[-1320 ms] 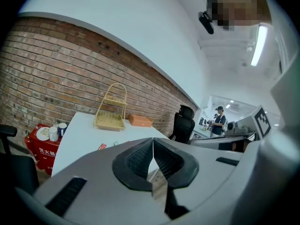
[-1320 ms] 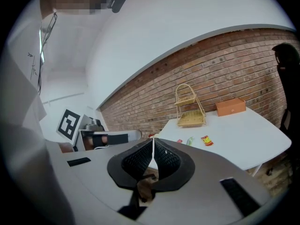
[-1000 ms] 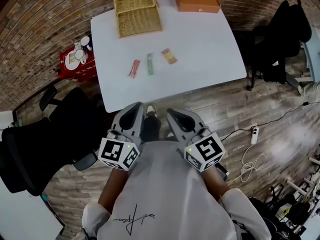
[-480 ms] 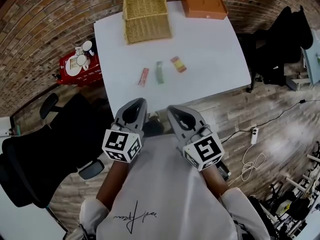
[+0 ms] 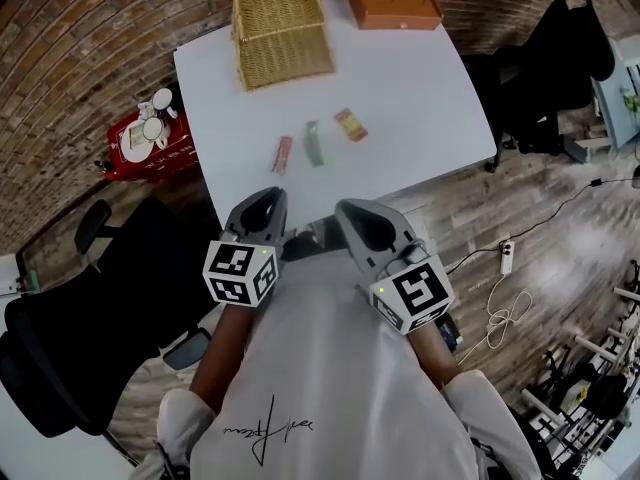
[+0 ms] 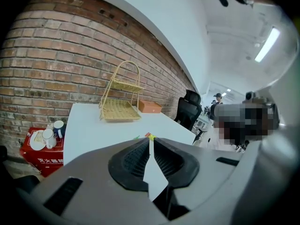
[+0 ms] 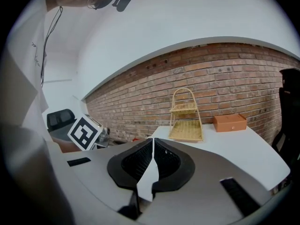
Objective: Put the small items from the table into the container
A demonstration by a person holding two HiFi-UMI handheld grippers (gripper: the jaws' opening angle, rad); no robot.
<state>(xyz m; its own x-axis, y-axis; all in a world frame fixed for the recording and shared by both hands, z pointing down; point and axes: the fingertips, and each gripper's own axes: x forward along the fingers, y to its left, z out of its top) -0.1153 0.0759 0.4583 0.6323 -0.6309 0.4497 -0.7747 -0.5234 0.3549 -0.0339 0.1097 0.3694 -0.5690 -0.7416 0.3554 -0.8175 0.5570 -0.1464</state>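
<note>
- Wicker basket (image 5: 283, 28): the head view's top edge cuts off its far end.
- Small packets (image 5: 314, 143): their print is too small for you to read. In the left gripper view only a coloured tip (image 6: 149, 136) clears your left gripper (image 6: 150, 142). In the right gripper view your right gripper (image 7: 152, 142) hides them all.
- Table (image 5: 400, 78): both grippers cover part of its near edge in the head view.
- Office chair (image 5: 60, 358): cropped by the left edge.
- Red crate (image 5: 150, 146): its contents are too small to identify.
</note>
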